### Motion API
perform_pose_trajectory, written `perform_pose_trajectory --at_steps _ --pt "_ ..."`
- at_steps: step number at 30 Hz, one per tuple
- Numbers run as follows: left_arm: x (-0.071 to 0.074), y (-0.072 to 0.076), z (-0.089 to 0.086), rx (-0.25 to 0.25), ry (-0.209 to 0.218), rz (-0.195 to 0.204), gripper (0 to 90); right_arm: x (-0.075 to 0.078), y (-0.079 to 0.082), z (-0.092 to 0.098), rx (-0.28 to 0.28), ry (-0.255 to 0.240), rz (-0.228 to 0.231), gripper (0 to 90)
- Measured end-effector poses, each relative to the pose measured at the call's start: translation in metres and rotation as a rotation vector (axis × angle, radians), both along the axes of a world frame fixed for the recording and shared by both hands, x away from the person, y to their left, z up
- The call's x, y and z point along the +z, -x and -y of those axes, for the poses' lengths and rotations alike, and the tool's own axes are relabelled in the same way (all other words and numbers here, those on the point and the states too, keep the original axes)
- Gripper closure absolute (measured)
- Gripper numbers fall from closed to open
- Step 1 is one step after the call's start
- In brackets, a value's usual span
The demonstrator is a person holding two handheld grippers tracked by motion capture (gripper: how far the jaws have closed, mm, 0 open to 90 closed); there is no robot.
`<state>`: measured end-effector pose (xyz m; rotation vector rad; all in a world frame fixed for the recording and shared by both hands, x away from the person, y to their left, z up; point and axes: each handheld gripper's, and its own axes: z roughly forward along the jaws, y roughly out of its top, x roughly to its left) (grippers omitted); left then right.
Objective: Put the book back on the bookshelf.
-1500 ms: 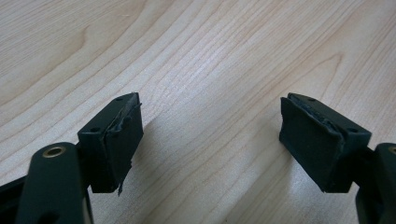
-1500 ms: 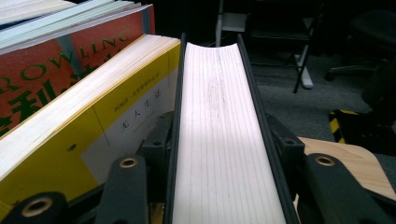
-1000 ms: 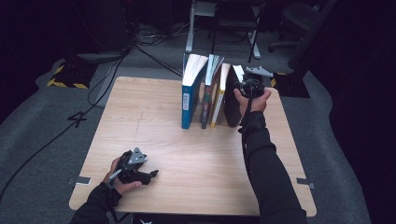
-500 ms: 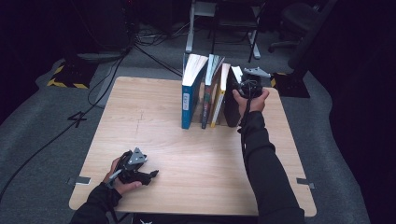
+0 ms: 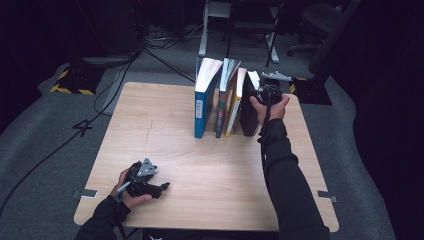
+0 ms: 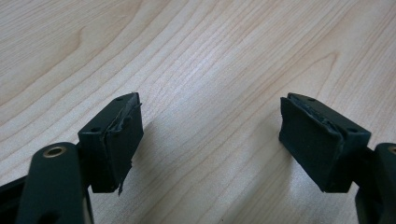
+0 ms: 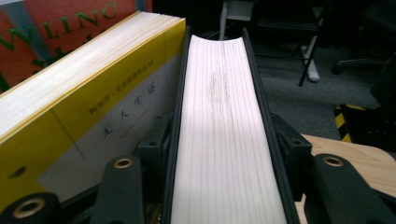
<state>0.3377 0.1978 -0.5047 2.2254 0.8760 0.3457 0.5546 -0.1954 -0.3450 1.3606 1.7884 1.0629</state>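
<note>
Right tongs (image 7: 224,186): astride the black-covered book (image 7: 224,121), one jaw on each cover; they have just been opening, and whether the pads still press cannot be told.
Black-covered book: upright at the right end of the row on the light wooden tabletop (image 5: 165,120), touching the yellow-edged white book (image 7: 84,112).
Left tongs (image 6: 210,140): wide, holding nothing, low over the bare tabletop at the near left corner.
Row: blue-spined book (image 5: 201,107), dark red book (image 5: 223,95), then the yellow-edged one.
</note>
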Motion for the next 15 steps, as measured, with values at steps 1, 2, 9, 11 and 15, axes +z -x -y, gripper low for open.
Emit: perform_pose_trajectory --at_steps 1,2,9,11,15 --pt "0.0 0.0 0.0 0.001 0.0 0.0 21.4 0.002 0.003 0.002 -0.003 -0.007 0.003 48.7" --pt "0.0 0.0 0.0 -0.001 -0.001 0.0 21.4 0.002 0.004 0.003 0.009 -0.002 0.006 47.9" --pt "0.0 0.0 0.0 0.002 0.001 -0.001 21.4 0.0 0.018 0.011 0.06 0.016 -0.002 43.7" --pt "0.0 0.0 0.0 0.002 -0.001 -0.001 21.4 0.0 0.021 0.012 0.082 0.04 -0.001 43.2" --pt "0.0 0.0 0.0 0.002 -0.002 0.0 21.4 -0.002 0.022 0.014 0.104 0.043 -0.017 42.2"
